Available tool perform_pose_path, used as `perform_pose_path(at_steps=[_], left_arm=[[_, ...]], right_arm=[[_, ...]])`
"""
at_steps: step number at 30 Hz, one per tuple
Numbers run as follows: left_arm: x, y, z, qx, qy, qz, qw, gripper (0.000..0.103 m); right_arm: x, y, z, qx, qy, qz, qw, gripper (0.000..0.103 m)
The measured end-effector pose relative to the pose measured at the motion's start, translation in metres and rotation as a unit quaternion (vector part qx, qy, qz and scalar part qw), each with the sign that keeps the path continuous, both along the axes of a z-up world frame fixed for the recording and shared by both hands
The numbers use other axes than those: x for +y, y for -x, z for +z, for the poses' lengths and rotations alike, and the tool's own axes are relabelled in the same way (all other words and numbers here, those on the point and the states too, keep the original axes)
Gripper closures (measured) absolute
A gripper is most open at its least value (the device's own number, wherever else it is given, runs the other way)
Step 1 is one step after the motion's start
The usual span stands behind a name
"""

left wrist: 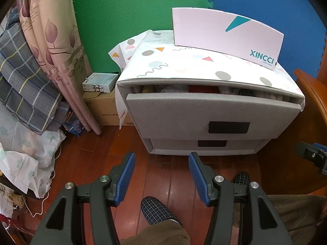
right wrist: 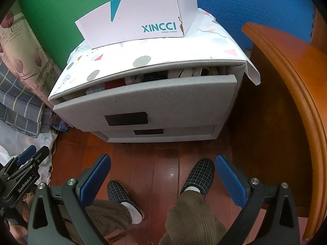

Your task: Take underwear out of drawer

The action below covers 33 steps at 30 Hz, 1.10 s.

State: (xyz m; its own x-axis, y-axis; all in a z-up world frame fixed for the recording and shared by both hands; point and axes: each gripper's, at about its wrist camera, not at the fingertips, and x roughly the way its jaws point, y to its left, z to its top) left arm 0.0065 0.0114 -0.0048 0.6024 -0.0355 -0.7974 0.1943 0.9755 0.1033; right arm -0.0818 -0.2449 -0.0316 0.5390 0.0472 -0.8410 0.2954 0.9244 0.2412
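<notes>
A grey bedside cabinet (left wrist: 212,110) stands on the wooden floor, its top drawer (right wrist: 147,100) pulled out a little. Bunched clothes (left wrist: 202,88) show in the gap, red, white and dark pieces (right wrist: 143,79); which are underwear I cannot tell. My left gripper (left wrist: 161,159) hangs open and empty above the floor, short of the cabinet's front. My right gripper (right wrist: 163,161) is open wider, also empty, over the person's slippered feet. The left gripper (right wrist: 32,153) shows at the right wrist view's left edge.
A white XINCCI shoe box (left wrist: 224,34) sits on the patterned cloth on the cabinet top. A wooden bed frame (right wrist: 286,81) curves close on the right. Folded bedding and curtains (left wrist: 30,71) and cardboard boxes (left wrist: 102,106) crowd the left. A second drawer (left wrist: 212,143) below is shut.
</notes>
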Motion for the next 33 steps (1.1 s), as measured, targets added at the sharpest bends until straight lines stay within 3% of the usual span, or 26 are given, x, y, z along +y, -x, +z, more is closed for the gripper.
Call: perform_pose_path(at_steps=[33], left_arm=[[-0.0016, -0.0001, 0.0, 0.004, 0.009, 0.001, 0.9999, 0.047]], right_arm=[[0.0006, -0.0035, 0.0019, -0.001, -0.002, 0.005, 1.0, 0.001]])
